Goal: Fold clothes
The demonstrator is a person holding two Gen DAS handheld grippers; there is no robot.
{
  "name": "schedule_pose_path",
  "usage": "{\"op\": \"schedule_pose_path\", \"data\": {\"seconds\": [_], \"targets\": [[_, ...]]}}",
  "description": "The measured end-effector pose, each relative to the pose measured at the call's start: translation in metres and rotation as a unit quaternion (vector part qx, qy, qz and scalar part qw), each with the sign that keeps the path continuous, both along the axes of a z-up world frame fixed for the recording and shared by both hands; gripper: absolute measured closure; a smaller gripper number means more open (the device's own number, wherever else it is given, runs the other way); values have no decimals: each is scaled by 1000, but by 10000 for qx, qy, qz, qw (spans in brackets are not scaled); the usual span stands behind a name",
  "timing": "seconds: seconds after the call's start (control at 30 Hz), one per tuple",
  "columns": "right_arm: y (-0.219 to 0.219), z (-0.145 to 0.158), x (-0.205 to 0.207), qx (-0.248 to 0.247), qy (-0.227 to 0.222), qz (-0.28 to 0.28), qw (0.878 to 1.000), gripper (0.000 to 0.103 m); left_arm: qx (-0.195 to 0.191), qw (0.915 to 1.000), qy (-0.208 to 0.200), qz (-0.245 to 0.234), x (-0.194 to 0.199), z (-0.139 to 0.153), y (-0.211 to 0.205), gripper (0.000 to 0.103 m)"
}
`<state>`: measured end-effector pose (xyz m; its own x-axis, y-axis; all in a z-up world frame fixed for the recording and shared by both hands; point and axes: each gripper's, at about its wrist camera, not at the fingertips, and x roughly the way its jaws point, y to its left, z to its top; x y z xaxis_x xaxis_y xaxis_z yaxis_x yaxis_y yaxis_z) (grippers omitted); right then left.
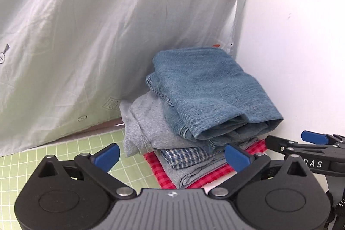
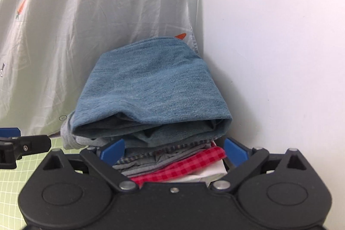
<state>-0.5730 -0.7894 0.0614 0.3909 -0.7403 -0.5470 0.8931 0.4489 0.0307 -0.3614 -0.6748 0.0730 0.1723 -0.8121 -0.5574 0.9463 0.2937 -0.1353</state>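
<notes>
A stack of folded clothes sits in the corner against the white wall. Folded blue jeans [image 1: 211,92] lie on top, also in the right wrist view [image 2: 151,87]. Under them lie a grey garment [image 1: 148,122], a blue checked shirt [image 1: 183,156] and a red checked cloth [image 1: 159,174]. My left gripper [image 1: 172,157] is open and empty just in front of the stack. My right gripper [image 2: 174,149] is open, its blue pads to either side of the stack's lower layers, touching nothing that I can see. The right gripper also shows in the left wrist view [image 1: 301,143].
A pale sheet with carrot prints [image 1: 97,36] hangs behind the stack on the left. A white wall [image 1: 291,46] is on the right. A green gridded mat [image 1: 54,156] covers the table. A white item [image 2: 213,171] lies under the red cloth.
</notes>
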Motion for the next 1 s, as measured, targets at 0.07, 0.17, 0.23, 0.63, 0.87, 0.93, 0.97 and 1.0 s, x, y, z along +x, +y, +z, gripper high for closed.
{"op": "schedule_pose_path", "data": {"seconds": [0.07, 0.17, 0.23, 0.63, 0.87, 0.93, 0.97, 1.0], "targets": [[25, 5, -6, -179, -38, 60, 9998, 2, -322, 9993, -180, 60, -13, 9, 26, 0], [56, 10, -14, -301, -147, -9, 9994, 1, -801, 9945, -646, 209, -35, 15, 63, 0], [73, 9, -23, -239, -323, -110, 9991, 1, -781, 9929, -770, 456, -45, 13, 79, 0], [168, -32, -65, 26, -131, -183, 9997, 0, -142, 9953, -571, 767, -92, -27, 162, 0], [199, -43, -86, 66, 133, -239, 9996, 0, 50, 9970, -524, 574, -113, -40, 184, 0], [204, -44, -90, 75, 128, -266, 9995, 0, 48, 9972, -547, 515, -117, -40, 187, 0], [206, -44, -92, 79, 129, -274, 9995, 0, 47, 9973, -551, 485, -119, -39, 188, 0], [208, -44, -93, 81, 128, -286, 9995, 0, 45, 9974, -555, 456, -121, -39, 189, 0]]}}
